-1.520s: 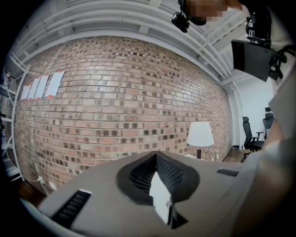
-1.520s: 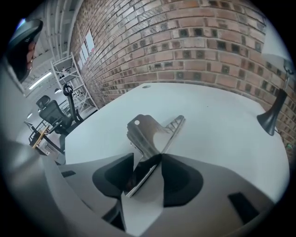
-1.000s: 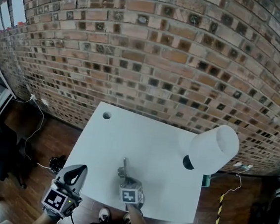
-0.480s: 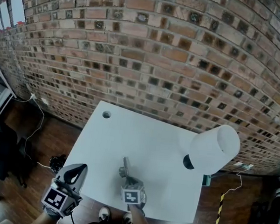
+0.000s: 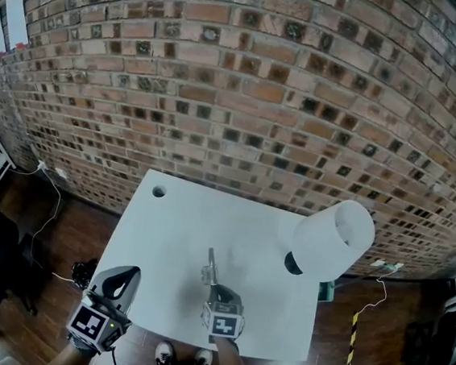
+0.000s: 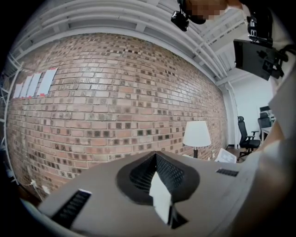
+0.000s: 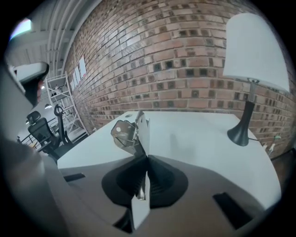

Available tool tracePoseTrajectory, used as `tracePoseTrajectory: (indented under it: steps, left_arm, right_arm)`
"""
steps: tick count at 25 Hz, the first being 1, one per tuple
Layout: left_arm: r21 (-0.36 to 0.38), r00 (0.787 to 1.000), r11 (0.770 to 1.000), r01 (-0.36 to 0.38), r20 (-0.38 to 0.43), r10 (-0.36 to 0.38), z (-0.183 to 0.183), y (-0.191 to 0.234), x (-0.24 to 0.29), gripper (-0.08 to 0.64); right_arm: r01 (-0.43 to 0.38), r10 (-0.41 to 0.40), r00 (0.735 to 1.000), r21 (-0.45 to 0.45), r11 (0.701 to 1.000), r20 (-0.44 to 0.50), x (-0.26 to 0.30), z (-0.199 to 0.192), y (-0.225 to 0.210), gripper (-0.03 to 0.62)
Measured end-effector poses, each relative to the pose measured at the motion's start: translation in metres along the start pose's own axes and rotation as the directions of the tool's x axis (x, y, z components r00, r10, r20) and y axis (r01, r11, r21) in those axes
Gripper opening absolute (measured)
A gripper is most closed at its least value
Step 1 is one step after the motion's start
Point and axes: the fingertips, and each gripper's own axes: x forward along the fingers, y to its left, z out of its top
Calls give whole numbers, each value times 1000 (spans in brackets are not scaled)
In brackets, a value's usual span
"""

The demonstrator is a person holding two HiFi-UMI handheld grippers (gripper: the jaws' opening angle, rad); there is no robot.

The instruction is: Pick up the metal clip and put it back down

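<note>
Against the brick wall [image 5: 237, 98], over dark wood floor [image 5: 69, 234], a white table [image 5: 174, 237] with a white-shaded lamp [image 5: 331, 239] at its right edge and a cable hole [image 5: 159, 191] in the far left corner. Above the near middle, right gripper [image 5: 211, 278] pinched tight on the metal clip [image 7: 124, 133], held off the tabletop. Beyond the near left corner, left gripper [image 5: 124, 282] closed, nothing between the jaws

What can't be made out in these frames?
- Clip: its clamped end is hidden between the shut jaws of the right gripper in the right gripper view. In the head view it is too small to show detail.
- Lamp: its base is mostly hidden under its own shade in the head view.
- Green thing by the table edge: too small to identify in the head view.
</note>
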Motion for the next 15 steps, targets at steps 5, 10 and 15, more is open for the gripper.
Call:
tracePoseTrajectory:
  steps: [5,10,15]
  left_arm:
    - [40,999,999,20,46,-22,10,-8,11,18]
    - [44,996,998,45,75,-48,23,-21,22,18]
    - [79,992,995,55,112,-63,36,-28,30,18]
  right_arm:
    - [28,-29,992,9,1000,125,-35,47,-27,0]
    - [12,-15,973,15,1000,231,-78,91,-34,0]
    - [-13,8,943,11,1000,332,-125,127,-35,0]
